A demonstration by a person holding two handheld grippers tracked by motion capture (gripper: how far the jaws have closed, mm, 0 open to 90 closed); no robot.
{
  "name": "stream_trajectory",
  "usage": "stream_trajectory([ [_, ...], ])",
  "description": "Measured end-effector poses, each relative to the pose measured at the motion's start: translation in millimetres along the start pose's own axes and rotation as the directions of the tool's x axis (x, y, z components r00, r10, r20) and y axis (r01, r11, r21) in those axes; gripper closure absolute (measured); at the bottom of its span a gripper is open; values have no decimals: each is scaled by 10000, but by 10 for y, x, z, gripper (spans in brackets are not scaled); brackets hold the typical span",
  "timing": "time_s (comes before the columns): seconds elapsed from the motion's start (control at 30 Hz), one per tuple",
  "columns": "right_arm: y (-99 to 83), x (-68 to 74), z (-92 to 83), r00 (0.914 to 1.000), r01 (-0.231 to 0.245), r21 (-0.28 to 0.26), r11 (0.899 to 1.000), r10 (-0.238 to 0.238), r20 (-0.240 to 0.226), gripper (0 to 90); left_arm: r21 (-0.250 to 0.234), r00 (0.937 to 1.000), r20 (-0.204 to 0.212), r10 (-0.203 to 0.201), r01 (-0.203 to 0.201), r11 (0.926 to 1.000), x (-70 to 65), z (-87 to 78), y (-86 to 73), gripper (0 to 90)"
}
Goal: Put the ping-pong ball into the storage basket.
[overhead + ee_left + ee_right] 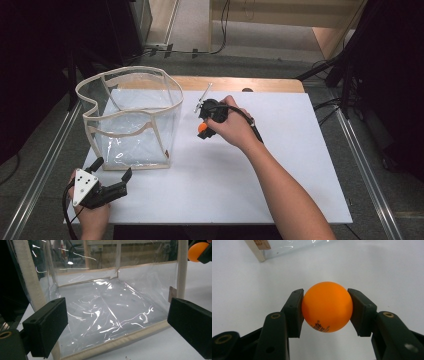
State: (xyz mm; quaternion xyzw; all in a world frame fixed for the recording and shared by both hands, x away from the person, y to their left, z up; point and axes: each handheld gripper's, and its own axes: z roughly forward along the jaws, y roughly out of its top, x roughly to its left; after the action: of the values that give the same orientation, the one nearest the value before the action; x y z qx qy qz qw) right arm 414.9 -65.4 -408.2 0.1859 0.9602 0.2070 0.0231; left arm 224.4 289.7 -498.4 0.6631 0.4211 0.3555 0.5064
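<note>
An orange ball (327,307) with small black print sits squeezed between the two black pads of my right gripper (326,312), held just above the white tabletop. From above, that ball (202,128) shows as an orange spot under my right hand, a short way right of the clear bag (131,120). The bag is a see-through plastic box with cream fabric trim, standing upright with its top open. My left gripper (113,169) rests at the table's front left, jaws spread wide, pointing at the bag's front wall (105,312). Nothing lies between its pads.
A white board (280,165) covers most of the wooden table. A thin metal rod (203,96) lies behind my right hand. Metal rails (365,165) run along both sides of the table. The orange ball (197,251) peeks into the left gripper view's top right corner.
</note>
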Motion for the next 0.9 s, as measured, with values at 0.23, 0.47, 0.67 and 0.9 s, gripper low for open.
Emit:
stream_trajectory([
  [0.23,94,18,-43,9999,139,-57,9999,-139,-10,477,2,10000,6,8,-8,10000,0,0,0,36],
  [0.47,164,30,-103,9997,238,-70,9997,-238,40,476,17,10000,-3,35,-35,10000,-4,1,0,36],
  [0.67,222,38,-172,9995,303,-113,9995,-303,41,476,25,10000,-3,59,-59,10000,-4,2,0,37],
  [0.9,287,32,-257,9992,400,-146,9991,-399,63,476,28,10000,6,57,-57,10000,-1,0,1,36],
])
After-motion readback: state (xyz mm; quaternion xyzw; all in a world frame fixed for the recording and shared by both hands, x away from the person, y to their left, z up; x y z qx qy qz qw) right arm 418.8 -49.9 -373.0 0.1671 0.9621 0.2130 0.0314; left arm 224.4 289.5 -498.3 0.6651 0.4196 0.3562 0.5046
